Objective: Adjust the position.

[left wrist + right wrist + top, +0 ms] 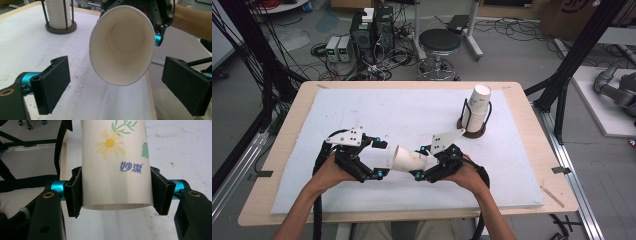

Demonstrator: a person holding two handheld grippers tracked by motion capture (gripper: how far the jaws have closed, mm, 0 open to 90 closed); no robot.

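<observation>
We see our right gripper (117, 192) with its fingers (75, 192) clamped on the base of a white paper cup printed with a daisy (115, 162), held on its side above the counter (412, 110). Our left gripper (120, 85) has its fingers (53, 82) wide apart, touching nothing, and the cup's open mouth faces the gap between them

One loose cup (404, 159), one cup stack (477, 112), two tools

The paper cup (116, 165) is white — printed with a yellow daisy, green sprigs and blue lettering. Behind it, a stack of white cups (477, 107) stands in a black-barred holder (472, 131) — dark brown base, on a white mat (412, 112).
</observation>
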